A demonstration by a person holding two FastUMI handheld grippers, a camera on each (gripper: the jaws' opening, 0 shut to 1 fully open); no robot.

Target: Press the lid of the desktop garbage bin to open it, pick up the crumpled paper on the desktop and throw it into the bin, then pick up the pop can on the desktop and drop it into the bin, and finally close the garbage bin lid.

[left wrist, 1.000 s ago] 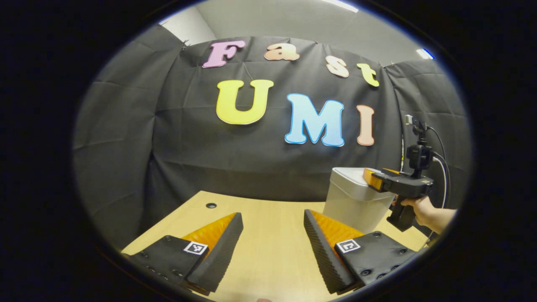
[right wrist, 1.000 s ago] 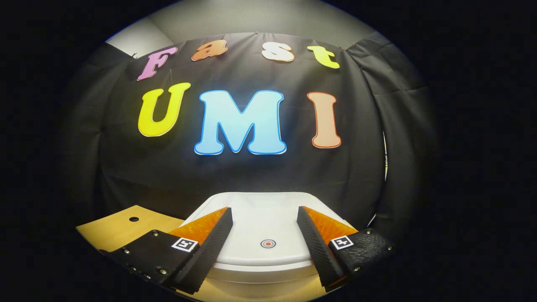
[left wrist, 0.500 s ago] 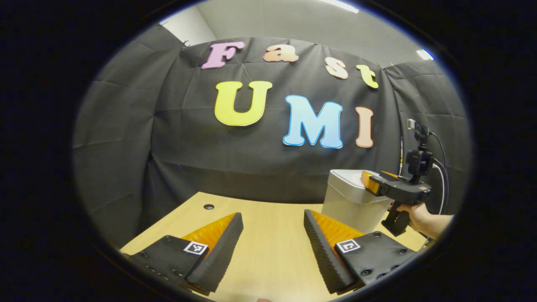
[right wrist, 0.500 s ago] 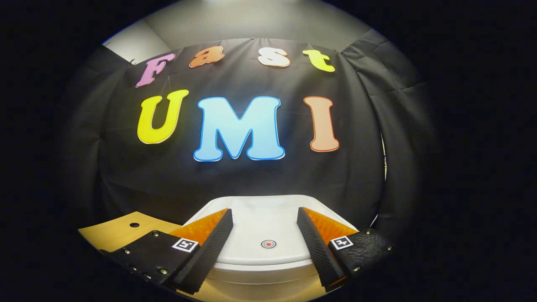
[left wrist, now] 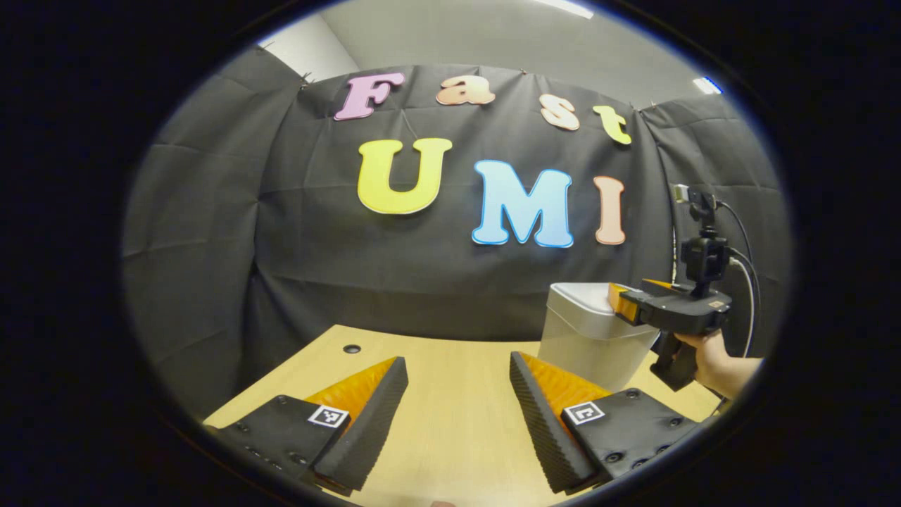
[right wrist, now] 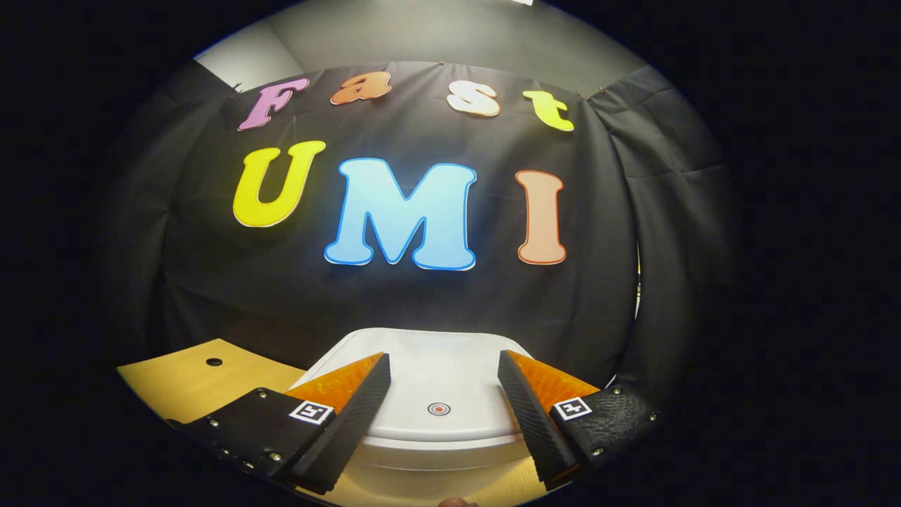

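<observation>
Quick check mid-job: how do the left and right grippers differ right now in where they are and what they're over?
The left gripper hangs over bare desktop, beside the bin; the right gripper is over the bin's closed lid, its fingers either side of the lid's red dot. The left gripper sits lower than the bin top; the right gripper is at lid height. Both are open, holding nothing.

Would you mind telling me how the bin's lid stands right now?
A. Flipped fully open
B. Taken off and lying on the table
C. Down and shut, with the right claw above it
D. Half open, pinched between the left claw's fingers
C: in the right gripper view the lid lies flat on the bin, and the open right claw is over it.
</observation>
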